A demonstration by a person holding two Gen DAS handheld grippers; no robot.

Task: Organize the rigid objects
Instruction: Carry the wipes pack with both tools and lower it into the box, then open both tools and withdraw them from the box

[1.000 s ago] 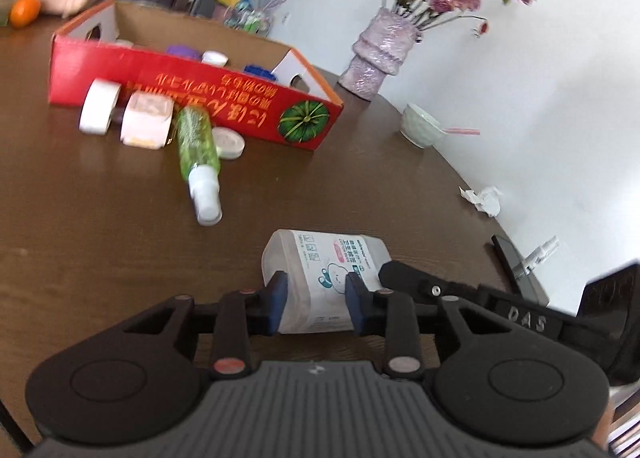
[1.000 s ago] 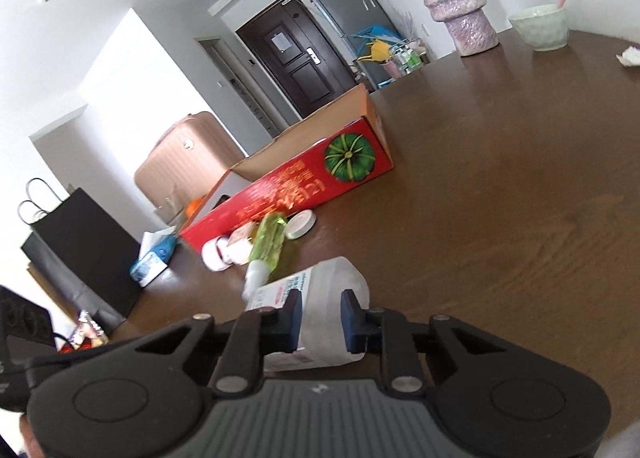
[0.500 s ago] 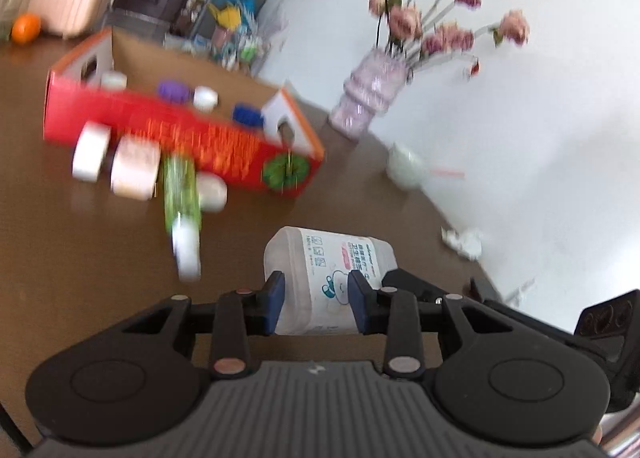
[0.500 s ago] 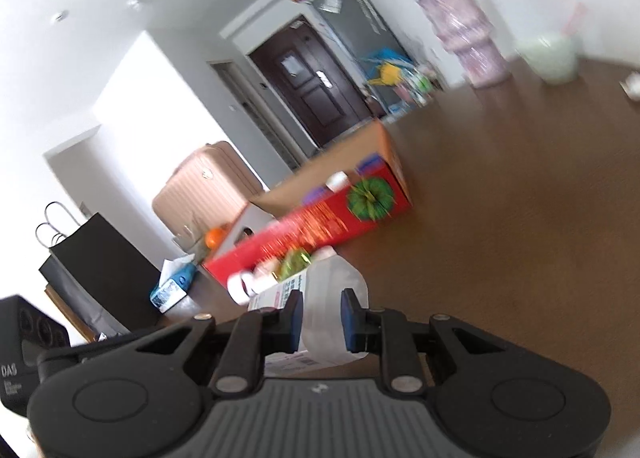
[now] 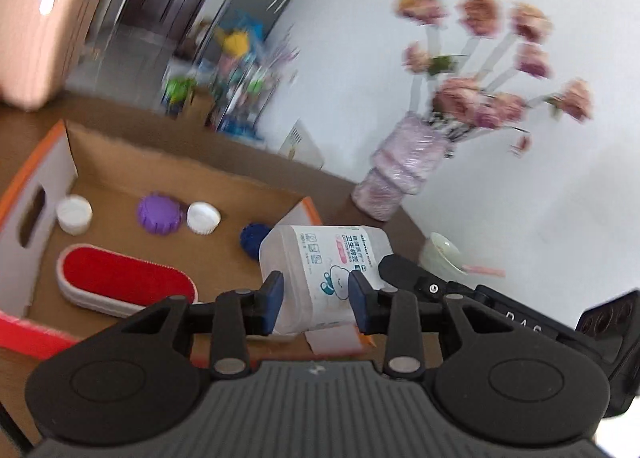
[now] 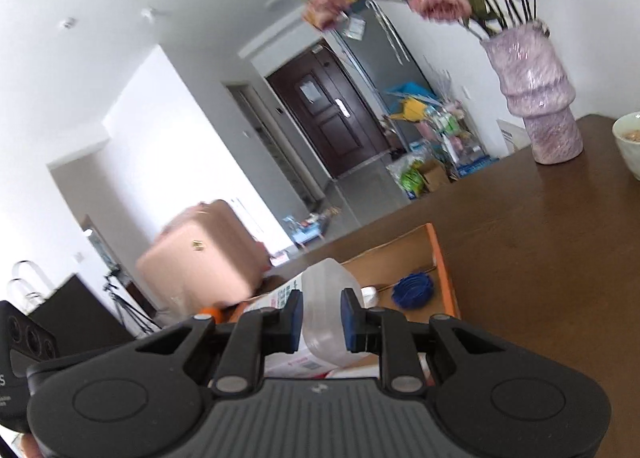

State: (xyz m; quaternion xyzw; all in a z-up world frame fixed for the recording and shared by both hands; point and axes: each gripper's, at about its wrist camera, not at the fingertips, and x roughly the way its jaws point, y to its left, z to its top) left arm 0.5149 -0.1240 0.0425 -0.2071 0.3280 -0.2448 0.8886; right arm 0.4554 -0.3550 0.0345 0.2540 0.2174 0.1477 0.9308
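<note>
One open red-and-orange cardboard box (image 5: 72, 146) on the brown table (image 6: 540, 258). Inside, left to right: two white caps (image 5: 74, 214), one red oval brush with white rim (image 5: 124, 280), one purple ribbed lid (image 5: 160, 214), one blue ribbed lid (image 5: 252, 240), part-hidden. One translucent plastic cotton-swab container (image 5: 324, 270) is held above the box by both tongs: left gripper (image 5: 314, 300) and right gripper (image 6: 320, 318) each clamped on it. Background blurred; one lilac vase (image 6: 536, 94), one pale bowl (image 6: 630, 146) cut off.

The right gripper (image 6: 320, 316) grips a translucent plastic container (image 6: 324, 306) between its jaws; beyond the jaws an open cardboard box (image 6: 442, 270) holds a blue cap (image 6: 414, 285) on the worktop (image 6: 540, 258)
</note>
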